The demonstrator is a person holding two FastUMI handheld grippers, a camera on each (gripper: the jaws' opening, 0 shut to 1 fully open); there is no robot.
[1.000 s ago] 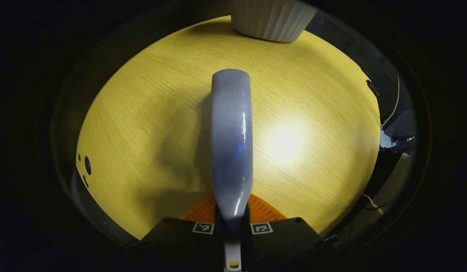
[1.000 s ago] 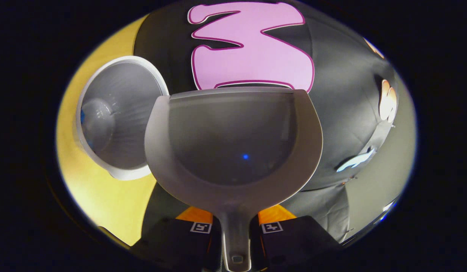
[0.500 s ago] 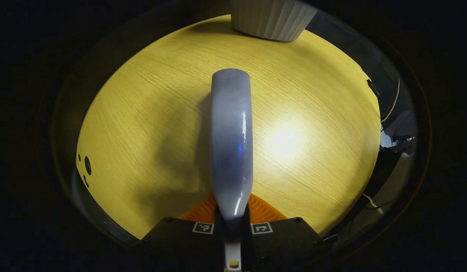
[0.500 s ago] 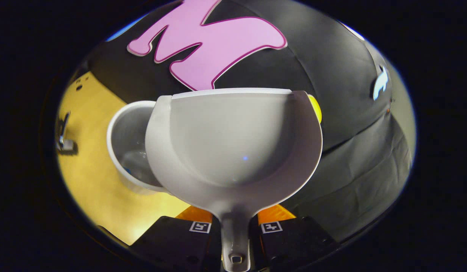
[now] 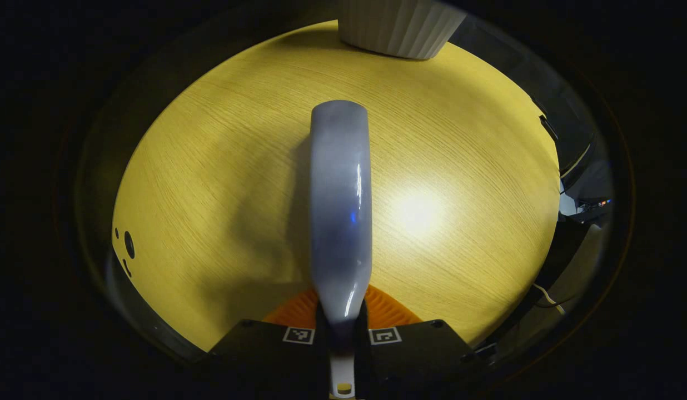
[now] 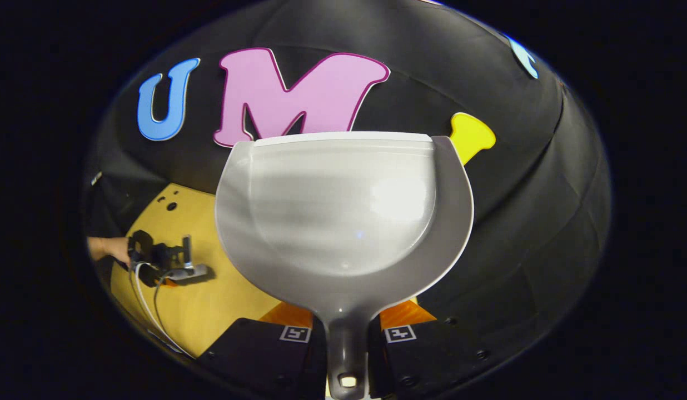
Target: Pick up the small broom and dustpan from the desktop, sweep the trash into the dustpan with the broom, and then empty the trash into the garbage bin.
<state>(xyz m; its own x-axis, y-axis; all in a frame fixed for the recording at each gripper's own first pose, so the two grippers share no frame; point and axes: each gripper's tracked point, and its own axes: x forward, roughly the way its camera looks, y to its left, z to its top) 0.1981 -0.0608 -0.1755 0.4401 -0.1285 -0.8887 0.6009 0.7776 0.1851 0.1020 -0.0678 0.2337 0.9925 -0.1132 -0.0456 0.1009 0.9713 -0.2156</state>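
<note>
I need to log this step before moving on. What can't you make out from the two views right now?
- Garbage bin, left gripper view: its top is cut off by the picture's edge, so its contents can't be seen.
- Broom, left gripper view: seen end-on along its back; the bristles are hidden beneath it.
- Desktop, right gripper view: the dustpan covers much of it.
- Left gripper, right gripper view: too small to judge its grip.

Yellow wooden desktop [image 5: 221,166] bears a light glare.

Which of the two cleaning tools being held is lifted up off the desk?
The dustpan, clamped by its handle in the right gripper, is raised against the booth wall. The broom, in the left gripper, is low over the desktop.
</note>
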